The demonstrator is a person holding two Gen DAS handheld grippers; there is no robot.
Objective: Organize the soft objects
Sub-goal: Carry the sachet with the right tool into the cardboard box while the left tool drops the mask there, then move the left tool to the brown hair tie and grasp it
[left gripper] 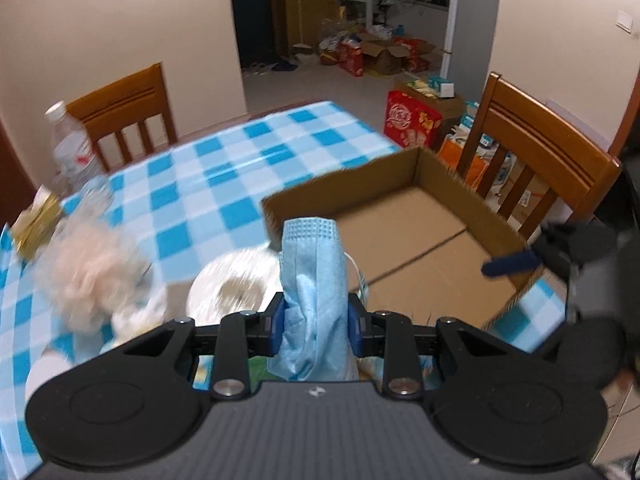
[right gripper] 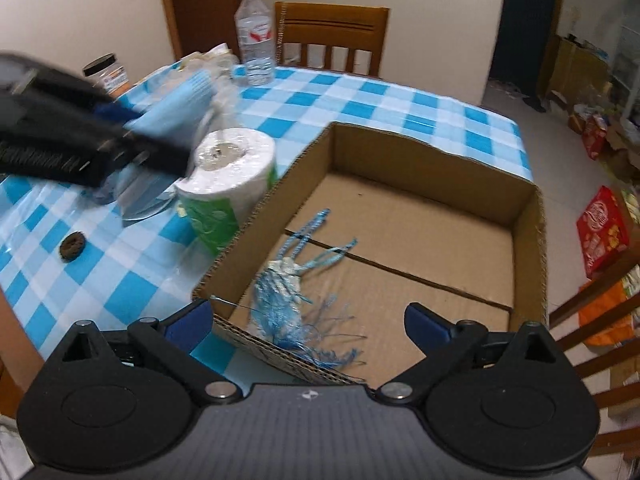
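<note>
Sticking up from the left claw (left gripper: pixel 316 318) is a blue face mask (left gripper: pixel 314 276), bunched and pinched tight between the two blue pads, held above the table (left gripper: pixel 224 160) just beside the near left corner of the cardboard box (left gripper: pixel 444 184). The right claw (right gripper: pixel 308 320) is wide open with nothing in it, one finger outside the box's near wall and the other over the inside. Below it, in the near left corner of the box, lies a bundle of blue string (right gripper: pixel 286 292) with loose ends spread out on the bottom. The box sits open near the right edge of the table, which wears a blue and white checked cloth. A roll of toilet paper (right gripper: pixel 230 168) in a green wrapper stands touching the left wall of the box. Further left, a fluffy cream thing (left gripper: pixel 94 276) lies blurred near the left edge of the table. A small dark round thing (right gripper: pixel 73 245) lies on the cloth by itself. A clear water bottle (right gripper: pixel 255 38) stands at the far edge, with a wooden chair (right gripper: pixel 332 36) behind it.
</note>
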